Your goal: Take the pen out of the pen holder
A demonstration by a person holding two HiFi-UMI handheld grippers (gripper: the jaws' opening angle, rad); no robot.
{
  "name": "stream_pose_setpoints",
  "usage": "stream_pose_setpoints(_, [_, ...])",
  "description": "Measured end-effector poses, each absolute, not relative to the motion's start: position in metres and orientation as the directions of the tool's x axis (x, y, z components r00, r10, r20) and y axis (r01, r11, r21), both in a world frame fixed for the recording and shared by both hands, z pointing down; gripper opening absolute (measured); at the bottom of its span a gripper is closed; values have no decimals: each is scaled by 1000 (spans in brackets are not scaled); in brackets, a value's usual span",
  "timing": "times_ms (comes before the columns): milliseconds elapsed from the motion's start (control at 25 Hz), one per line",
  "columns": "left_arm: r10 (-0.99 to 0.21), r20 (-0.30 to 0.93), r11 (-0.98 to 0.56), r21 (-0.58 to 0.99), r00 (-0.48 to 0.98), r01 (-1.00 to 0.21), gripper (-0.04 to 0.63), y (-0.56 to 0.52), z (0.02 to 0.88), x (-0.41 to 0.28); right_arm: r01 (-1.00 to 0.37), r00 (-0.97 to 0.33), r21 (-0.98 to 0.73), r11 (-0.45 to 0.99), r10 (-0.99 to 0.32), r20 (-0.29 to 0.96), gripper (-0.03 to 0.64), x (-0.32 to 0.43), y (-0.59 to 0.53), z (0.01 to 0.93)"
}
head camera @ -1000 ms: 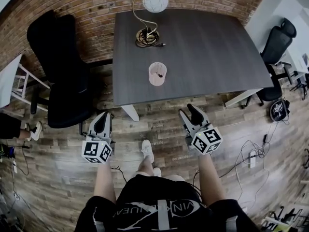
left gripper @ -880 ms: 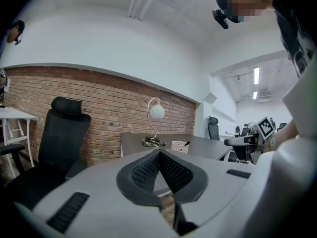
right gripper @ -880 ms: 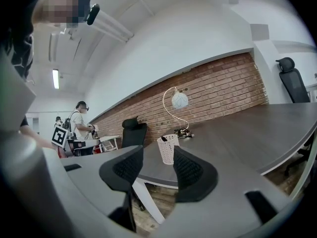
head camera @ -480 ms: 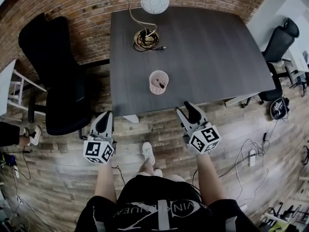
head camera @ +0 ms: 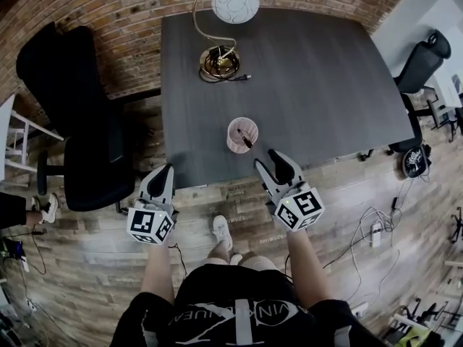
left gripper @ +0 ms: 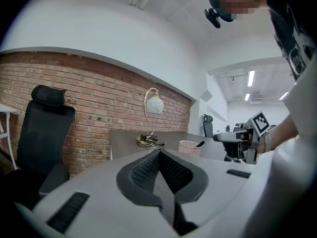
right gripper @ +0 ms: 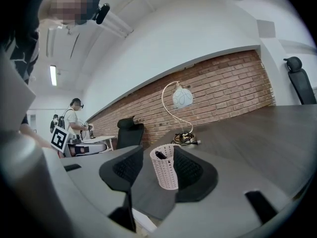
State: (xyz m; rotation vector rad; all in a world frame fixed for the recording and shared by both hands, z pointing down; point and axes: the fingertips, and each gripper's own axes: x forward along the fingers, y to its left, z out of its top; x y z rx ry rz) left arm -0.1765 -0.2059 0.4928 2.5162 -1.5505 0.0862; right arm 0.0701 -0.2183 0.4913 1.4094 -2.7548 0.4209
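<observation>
In the head view, a black office chair (head camera: 72, 121) stands far to the left of the pen holder (head camera: 241, 134), on the wooden floor (head camera: 87, 266) next to the brick wall (head camera: 108, 13).

The left claw (head camera: 160, 173) is left of the pen holder and nearer to the person, off the near edge of the tabletop (head camera: 325, 71) and above the floor. In the left gripper view, the two jaws of this claw (left gripper: 158, 152) are pressed together at their tips and nothing is between them. In that view the pen holder (left gripper: 189, 148) is small and far ahead, a little to the right, and it touches nothing of this claw.

Behind the pen holder, near the far edge of the tabletop, there is a lamp (head camera: 235, 2) with a curved golden stem and a round white shade.

The pen holder is a pink mesh cup. It stands upright on the tabletop, close to the near edge. The dark pen (head camera: 247, 139) is inside it and leans against the rim.

The right claw (head camera: 269, 163) is just to the right of the pen holder and slightly nearer to the person. In the right gripper view its jaws (right gripper: 159, 155) are wide apart and they grip nothing. The pen holder (right gripper: 167, 172) appears in the gap between them, close to the right jaw, with the end of the pen (right gripper: 160, 155) showing at the rim. I cannot tell whether this jaw touches the cup.

Far to the right of the pen holder, beyond the tabletop, a second chair (head camera: 421, 56) stands.
</observation>
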Motion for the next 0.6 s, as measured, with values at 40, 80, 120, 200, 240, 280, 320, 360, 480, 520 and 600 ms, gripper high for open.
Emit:
stream_pose_setpoints(40, [-876, 147, -444, 127, 459, -887, 14, -209, 495, -176, -799, -592, -224, 558, -794, 138, 178, 67, -221, 492])
stream_pose_setpoints(80, [-874, 148, -448, 128, 464, -885, 14, -213, 497, -175, -800, -592, -218, 559, -794, 138, 178, 64, -225, 492])
stream_pose_setpoints(120, [-872, 149, -451, 130, 467, -883, 14, -216, 499, -175, -801, -592, -214, 560, -794, 138, 178, 62, -228, 493])
stream_pose_setpoints(200, [-869, 153, -453, 135, 470, -881, 14, -221, 503, -172, -800, -594, -207, 563, -792, 140, 178, 58, -234, 494])
stream_pose_setpoints(240, [-868, 155, -454, 139, 472, -880, 14, -222, 503, -170, -800, -595, -203, 565, -791, 143, 178, 57, -236, 495])
stream_pose_setpoints(280, [-866, 157, -456, 141, 475, -878, 14, -224, 504, -168, -799, -596, -199, 567, -790, 144, 178, 55, -237, 496])
stream_pose_setpoints(320, [-864, 158, -459, 144, 478, -877, 14, -225, 504, -166, -801, -595, -194, 567, -791, 146, 178, 54, -239, 497])
stream_pose_setpoints(360, [-863, 158, -461, 146, 480, -875, 14, -226, 504, -164, -804, -590, -187, 564, -794, 147, 178, 52, -241, 497])
stream_pose_setpoints(480, [-862, 159, -460, 153, 481, -875, 14, -231, 507, -161, -816, -575, -163, 554, -804, 148, 178, 49, -247, 500])
stream_pose_setpoints(520, [-862, 162, -458, 156, 480, -875, 14, -233, 509, -161, -817, -574, -158, 554, -805, 149, 178, 48, -249, 502])
stream_pose_setpoints(600, [-864, 168, -450, 164, 475, -878, 13, -234, 513, -162, -816, -576, -151, 557, -802, 156, 178, 44, -252, 505])
